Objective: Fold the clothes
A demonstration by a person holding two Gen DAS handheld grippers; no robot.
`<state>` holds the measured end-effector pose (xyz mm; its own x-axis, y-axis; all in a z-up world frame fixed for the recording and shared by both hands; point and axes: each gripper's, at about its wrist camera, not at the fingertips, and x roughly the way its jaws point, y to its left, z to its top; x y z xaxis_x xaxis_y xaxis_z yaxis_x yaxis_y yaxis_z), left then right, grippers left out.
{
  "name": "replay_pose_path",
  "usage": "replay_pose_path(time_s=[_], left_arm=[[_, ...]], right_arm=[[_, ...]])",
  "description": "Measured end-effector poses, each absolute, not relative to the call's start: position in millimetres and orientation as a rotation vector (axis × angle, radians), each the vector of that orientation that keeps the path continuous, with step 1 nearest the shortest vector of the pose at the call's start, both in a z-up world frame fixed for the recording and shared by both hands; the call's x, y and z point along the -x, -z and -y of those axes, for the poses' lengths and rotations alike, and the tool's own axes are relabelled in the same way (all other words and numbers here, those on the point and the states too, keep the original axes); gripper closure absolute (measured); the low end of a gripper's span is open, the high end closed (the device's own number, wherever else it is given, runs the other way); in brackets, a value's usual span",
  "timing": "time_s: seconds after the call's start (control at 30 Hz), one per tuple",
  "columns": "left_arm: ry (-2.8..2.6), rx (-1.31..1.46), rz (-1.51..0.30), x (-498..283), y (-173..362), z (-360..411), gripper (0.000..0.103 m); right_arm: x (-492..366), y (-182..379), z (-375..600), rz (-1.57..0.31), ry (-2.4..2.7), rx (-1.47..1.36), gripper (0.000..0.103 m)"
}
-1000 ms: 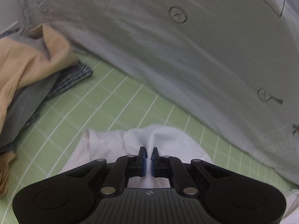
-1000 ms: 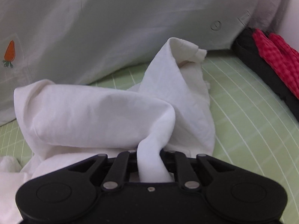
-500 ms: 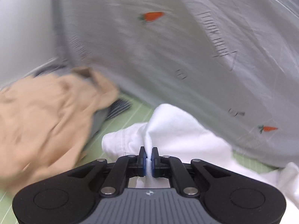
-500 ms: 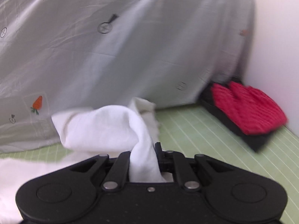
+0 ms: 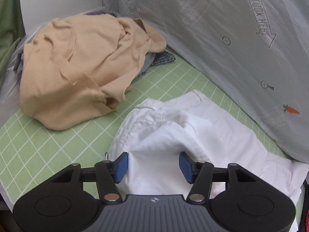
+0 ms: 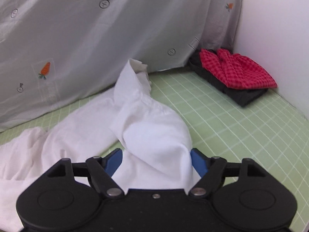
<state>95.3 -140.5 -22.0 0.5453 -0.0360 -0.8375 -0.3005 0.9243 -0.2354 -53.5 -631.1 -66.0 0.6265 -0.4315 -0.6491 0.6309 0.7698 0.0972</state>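
A white garment [image 5: 189, 127] lies crumpled on the green gridded mat [image 5: 48, 141]. My left gripper [image 5: 153, 166] is open, its blue pads [image 5: 120, 167] spread wide on either side of a bunched fold of the white cloth. In the right wrist view the same white garment [image 6: 146, 119] stretches from the left edge to a raised cuff near the grey sheet. My right gripper [image 6: 156, 160] is open too, and a hump of white fabric sits between its blue pads [image 6: 199, 161].
A heap of tan clothing [image 5: 81, 67] over grey and striped pieces fills the left of the mat. A grey sheet with carrot prints [image 5: 231, 38] hangs along the back. A folded red checked garment on a black one [image 6: 235, 73] lies in the right corner by the white wall.
Both grippers have opened and let go of the white garment, which now rests on the mat. Both views have pulled back and lowered toward the mat.
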Motion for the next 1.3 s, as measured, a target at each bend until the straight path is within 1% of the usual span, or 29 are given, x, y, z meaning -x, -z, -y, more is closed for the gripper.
replay_pose_path(time_s=[0.13,0.37,0.43,0.57,0.63,0.7,0.77,0.8,0.83,0.87,0.9,0.93,1.03,1.17,1.3], left_arm=[[-0.171,0.365,-0.963,-109.3,15.2,145.2,0.037],[-0.169,0.391,-0.930,-124.4,8.0,147.6,0.036],[-0.155,0.402,-0.917,-127.8,7.8,148.0,0.030],[-0.170,0.418,-0.921,-136.6,9.5,150.4,0.029],[-0.165,0.442,-0.918,-139.6,9.2,151.0,0.026],[-0.156,0.451,-0.931,-143.1,12.0,154.0,0.024],[-0.158,0.447,-0.958,-147.4,18.4,158.7,0.024],[-0.159,0.445,-0.972,-149.4,21.6,161.0,0.025],[-0.170,0.445,-0.988,-150.5,25.0,162.3,0.031],[-0.189,0.444,-0.999,-149.8,27.9,162.4,0.039],[-0.207,0.442,-1.009,-148.9,30.6,162.3,0.061],[-0.211,0.429,-1.012,-146.8,32.1,161.3,0.081],[-0.201,0.440,-0.988,-131.6,29.2,151.3,0.088],[-0.204,0.447,-0.931,-97.7,13.9,128.3,0.089],[-0.250,0.455,-0.928,-56.8,12.7,100.3,0.089]], right_arm=[[20.4,79.0,633.8,-0.698,0.608,-0.294,0.018],[-38.0,105.9,639.0,-0.801,0.587,-0.225,0.017],[-54.7,113.6,640.4,-0.830,0.581,-0.206,0.017],[-88.1,129.0,643.4,-0.888,0.568,-0.165,0.017],[-100.9,134.9,647.3,-0.910,0.569,-0.153,0.022],[-102.1,136.1,655.4,-0.910,0.573,-0.177,0.035],[-97.1,133.9,663.6,-0.896,0.570,-0.209,0.060],[-91.9,130.2,666.7,-0.878,0.568,-0.219,0.070],[-85.8,125.6,669.5,-0.856,0.566,-0.225,0.084],[-77.9,119.0,671.7,-0.829,0.576,-0.221,0.088],[-67.7,110.2,673.2,-0.797,0.598,-0.207,0.093],[-56.9,100.8,674.6,-0.763,0.623,-0.190,0.094],[-18.0,70.1,684.1,-0.671,0.704,-0.166,0.095],[42.8,41.8,698.5,-0.598,0.798,-0.175,0.095],[103.5,39.1,699.9,-0.587,0.842,-0.201,0.095]])
